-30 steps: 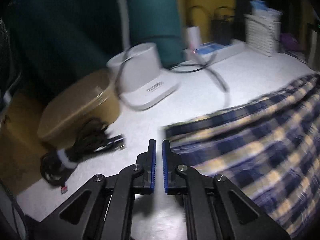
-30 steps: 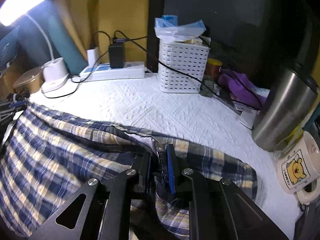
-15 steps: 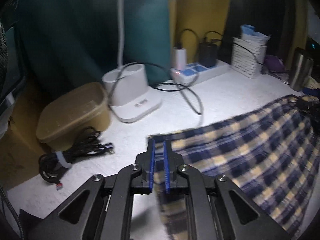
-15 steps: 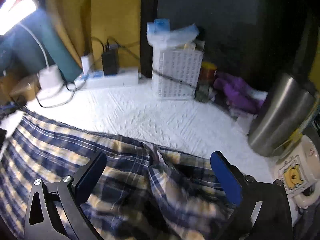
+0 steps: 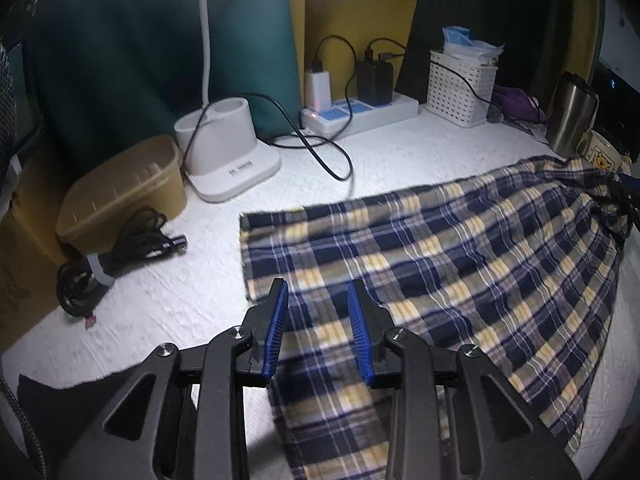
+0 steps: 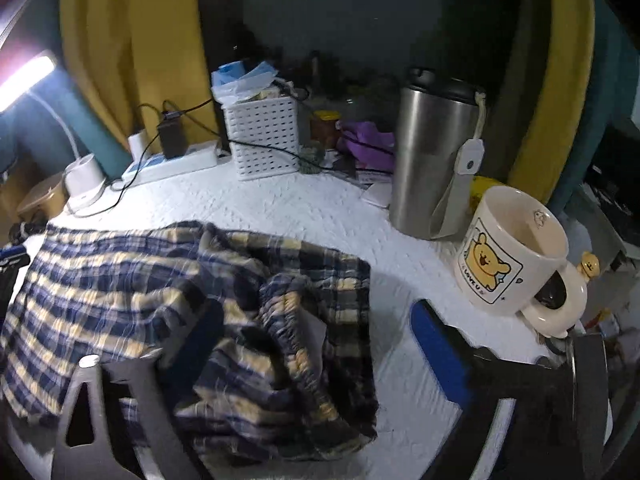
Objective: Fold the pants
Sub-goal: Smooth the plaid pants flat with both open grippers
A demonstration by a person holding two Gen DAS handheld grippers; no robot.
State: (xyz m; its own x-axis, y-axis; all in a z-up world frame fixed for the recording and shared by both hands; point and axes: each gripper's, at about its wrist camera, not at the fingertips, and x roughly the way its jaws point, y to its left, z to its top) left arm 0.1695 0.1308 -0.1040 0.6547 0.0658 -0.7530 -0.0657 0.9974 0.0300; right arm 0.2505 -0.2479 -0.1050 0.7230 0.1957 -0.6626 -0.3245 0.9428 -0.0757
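Plaid pants (image 5: 460,264) lie spread across a white textured table (image 5: 400,160), their hem end toward the left and their gathered waistband (image 6: 288,320) bunched in a rumpled heap at the right. The left gripper (image 5: 318,320) hangs just above the hem end, its blue-padded jaws parting, with the cloth showing in the gap below them and neither pad pressing on it. The right gripper (image 6: 316,332) hovers over the waistband heap, blurred, its jaws wide apart but closing, the cloth lying between them ungripped; its right pad (image 6: 436,344) stands over bare table beside the pants. Along the far edge of the table, a white power strip (image 5: 360,114) carries two chargers, and a black cable (image 5: 320,148) loops from it toward the pants without touching them. Left of the strip stands a white lamp base (image 5: 228,156), then a tan tub (image 5: 124,196) with a coiled black cord (image 5: 116,252) in front of it. Right of the strip sits a white perforated basket (image 6: 262,136), and farther right a steel tumbler (image 6: 432,152) stands just beside a cream mug (image 6: 508,252) printed with a yellow bear, both near the waistband end but apart from it. Yellow and teal curtains (image 6: 132,52) hang behind.
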